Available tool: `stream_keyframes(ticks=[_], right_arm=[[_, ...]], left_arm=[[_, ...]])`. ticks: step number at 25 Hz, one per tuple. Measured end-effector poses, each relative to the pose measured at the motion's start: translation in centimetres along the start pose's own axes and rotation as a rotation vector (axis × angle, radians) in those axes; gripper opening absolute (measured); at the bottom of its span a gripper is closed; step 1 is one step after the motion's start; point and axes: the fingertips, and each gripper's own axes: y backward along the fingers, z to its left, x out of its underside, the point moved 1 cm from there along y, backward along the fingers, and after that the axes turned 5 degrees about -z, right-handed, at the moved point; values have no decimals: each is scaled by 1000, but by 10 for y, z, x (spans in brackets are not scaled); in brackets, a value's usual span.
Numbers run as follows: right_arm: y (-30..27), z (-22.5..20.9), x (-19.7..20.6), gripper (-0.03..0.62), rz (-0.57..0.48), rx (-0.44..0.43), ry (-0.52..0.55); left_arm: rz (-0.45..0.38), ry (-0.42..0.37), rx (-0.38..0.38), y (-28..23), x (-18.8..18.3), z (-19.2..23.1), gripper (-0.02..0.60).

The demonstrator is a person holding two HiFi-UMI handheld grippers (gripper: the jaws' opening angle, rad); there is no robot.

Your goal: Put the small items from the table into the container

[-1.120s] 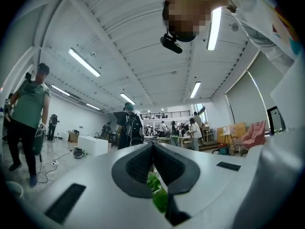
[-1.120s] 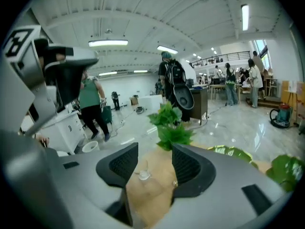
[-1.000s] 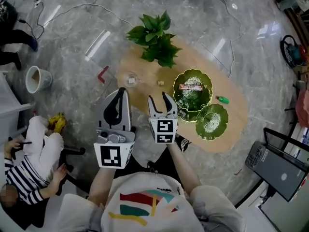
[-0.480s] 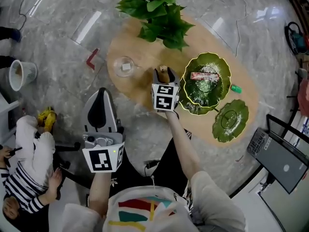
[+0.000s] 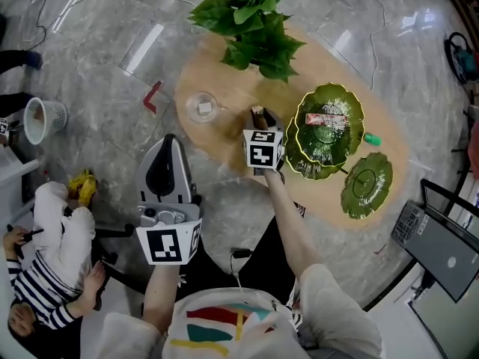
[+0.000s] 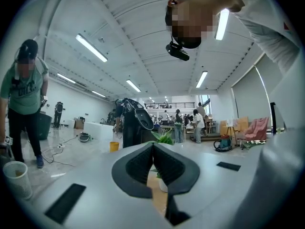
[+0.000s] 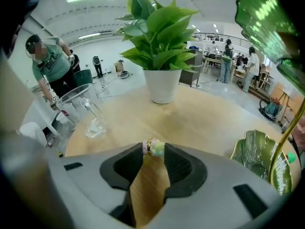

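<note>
My right gripper (image 5: 258, 115) points down at the oval wooden table (image 5: 224, 137), just left of the green leaf-shaped bowl (image 5: 338, 146). Its jaws are closing, and a small pastel sweet (image 7: 154, 148) sits pinched between the fingertips of the right gripper (image 7: 153, 152). In the bowl lies a wrapped bar (image 5: 324, 118). A small green item (image 5: 372, 139) lies right of the bowl. My left gripper (image 5: 171, 140) hangs off the table's near left edge, over the floor. Seen in its own view, the left gripper (image 6: 152, 147) is shut and empty.
A potted plant (image 5: 251, 21) stands at the table's far end. A clear glass dish (image 5: 200, 107) holding a small white piece stands to the left. A second green leaf dish (image 5: 367, 184) lies near the right edge. A person sits on the floor at the left.
Both grippers have come down. The right one dropped from above the table's near edge to the sweet beside the bowl, and its jaws have narrowed round it.
</note>
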Motion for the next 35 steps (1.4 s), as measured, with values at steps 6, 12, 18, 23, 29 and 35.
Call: stream_keyframes(ticks=[6, 12, 18, 23, 29, 35], right_arm=[[67, 15, -55, 146, -137, -53, -44], [177, 25, -126, 146, -308, -95, -38], [288, 0, -173, 146, -418, -95, -30], [353, -53, -180, 146, -464, -34, -87], [401, -110, -176, 146, -520, 9, -89], [453, -161, -174, 146, -534, 16, -126]], left_arm=[[-2, -6, 5, -14, -36, -17, 9], [-119, -14, 52, -41, -116, -60, 9], [-165, 46, 42, -27, -158, -106, 9], [-202, 51, 120, -24, -190, -158, 9], [-215, 20, 175, -25, -207, -210, 9], [-198, 30, 181, -14, -218, -262, 9]])
